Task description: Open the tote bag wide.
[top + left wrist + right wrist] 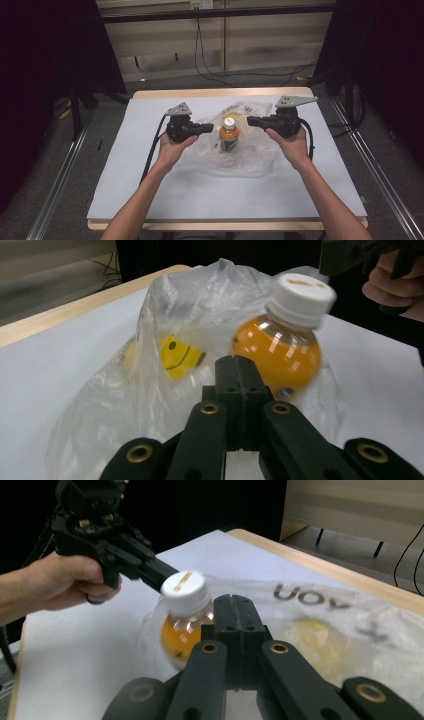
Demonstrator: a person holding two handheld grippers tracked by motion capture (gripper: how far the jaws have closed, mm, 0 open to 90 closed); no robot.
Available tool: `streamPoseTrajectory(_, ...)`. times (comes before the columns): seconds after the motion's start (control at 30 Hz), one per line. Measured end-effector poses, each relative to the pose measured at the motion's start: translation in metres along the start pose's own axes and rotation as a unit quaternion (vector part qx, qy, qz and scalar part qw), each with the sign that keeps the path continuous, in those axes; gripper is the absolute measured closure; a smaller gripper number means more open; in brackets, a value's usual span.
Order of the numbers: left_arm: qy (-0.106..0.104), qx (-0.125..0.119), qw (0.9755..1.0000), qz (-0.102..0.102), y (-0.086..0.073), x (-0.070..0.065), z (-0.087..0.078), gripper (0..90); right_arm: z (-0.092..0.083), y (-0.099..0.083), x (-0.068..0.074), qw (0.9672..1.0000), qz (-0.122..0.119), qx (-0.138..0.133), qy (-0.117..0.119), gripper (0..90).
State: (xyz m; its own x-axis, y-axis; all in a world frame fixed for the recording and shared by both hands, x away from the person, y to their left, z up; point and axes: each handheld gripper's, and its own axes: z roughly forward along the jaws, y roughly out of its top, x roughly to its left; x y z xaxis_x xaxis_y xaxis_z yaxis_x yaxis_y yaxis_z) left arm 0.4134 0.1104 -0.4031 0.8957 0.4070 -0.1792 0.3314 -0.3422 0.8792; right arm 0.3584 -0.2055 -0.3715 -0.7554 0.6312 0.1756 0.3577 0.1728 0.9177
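Observation:
A small bottle of orange drink with a white cap stands upright in the middle of a crumpled clear plastic bag; I cannot tell whether it is inside the film or on it. My left gripper hovers just left of the bottle, pointing at it, jaws shut on nothing. My right gripper hovers just right of the cap, also shut and holding nothing. In the left gripper view its closed jaws sit before the bottle. In the right gripper view the closed jaws are beside the bottle.
A yellow smiley-face item lies inside the bag. The bag carries dark lettering. A pale sheet covers the wooden table. Cables trail on the floor beyond the far edge.

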Motion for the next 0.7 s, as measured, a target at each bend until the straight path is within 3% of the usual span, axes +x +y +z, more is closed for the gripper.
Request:
streamPoseTrajectory(0.03, 0.001, 0.004, 1.0000, -0.001, 0.000, 0.002, 0.006, 90.0, 0.004, 0.001, -0.003, 1.0000, 0.004, 0.004, -0.001, 90.0)
streamPoseTrajectory(0.07, 0.006, 0.025, 0.9997, -0.003, -0.002, 0.007, 0.018, 90.0, 0.013, -0.002, -0.009, 0.9998, 0.012, 0.016, -0.002, 90.0)
streamPoseTrajectory(0.1, 0.006, 0.025, 0.9997, -0.003, -0.002, 0.007, 0.018, 90.0, 0.013, -0.002, -0.009, 0.9998, 0.012, 0.016, -0.002, 90.0)
streamPoseTrajectory(0.13, 0.012, 0.038, 0.9992, 0.001, -0.005, 0.009, 0.024, 90.0, 0.021, -0.012, -0.014, 0.9992, 0.014, 0.036, -0.004, 90.0)
streamPoseTrajectory(0.17, 0.004, 0.065, 0.9979, 0.007, -0.013, 0.010, 0.034, 90.0, 0.024, -0.018, -0.016, 0.9989, 0.019, 0.042, -0.004, 90.0)
streamPoseTrajectory(0.27, 0.011, 0.086, 0.9962, 0.010, -0.021, 0.011, 0.041, 90.0, 0.027, -0.032, -0.020, 0.9981, 0.027, 0.055, -0.007, 90.0)
streamPoseTrajectory(0.3, 0.020, 0.099, 0.9949, 0.004, -0.028, 0.014, 0.046, 90.0, 0.030, -0.045, -0.025, 0.9971, 0.034, 0.067, -0.009, 90.0)
streamPoseTrajectory(0.37, 0.029, 0.103, 0.9942, -0.002, -0.032, 0.016, 0.048, 90.0, 0.031, -0.050, -0.026, 0.9968, 0.037, 0.071, -0.008, 90.0)
streamPoseTrajectory(0.4, 0.038, 0.116, 0.9925, -0.008, -0.039, 0.021, 0.048, 90.0, 0.033, -0.060, -0.029, 0.9953, 0.036, 0.089, -0.018, 90.0)
streamPoseTrajectory(0.47, 0.044, 0.113, 0.9925, -0.012, -0.043, 0.024, 0.048, 90.0, 0.033, -0.065, -0.032, 0.9946, 0.042, 0.093, -0.019, 90.0)
streamPoseTrajectory(0.5, 0.051, 0.122, 0.9911, -0.018, -0.045, 0.026, 0.046, 90.0, 0.033, -0.070, -0.034, 0.9937, 0.043, 0.101, -0.022, 90.0)
streamPoseTrajectory(0.53, 0.052, 0.119, 0.9912, -0.023, -0.048, 0.028, 0.045, 90.0, 0.033, -0.080, -0.039, 0.9914, 0.046, 0.119, -0.029, 90.0)
streamPoseTrajectory(0.57, 0.061, 0.130, 0.9893, -0.027, -0.054, 0.032, 0.043, 90.0, 0.032, -0.085, -0.041, 0.9903, 0.047, 0.126, -0.032, 90.0)
streamPoseTrajectory(0.7, 0.068, 0.138, 0.9875, -0.034, -0.065, 0.038, 0.041, 90.0, 0.030, -0.099, -0.046, 0.9874, 0.058, 0.142, -0.042, 90.0)
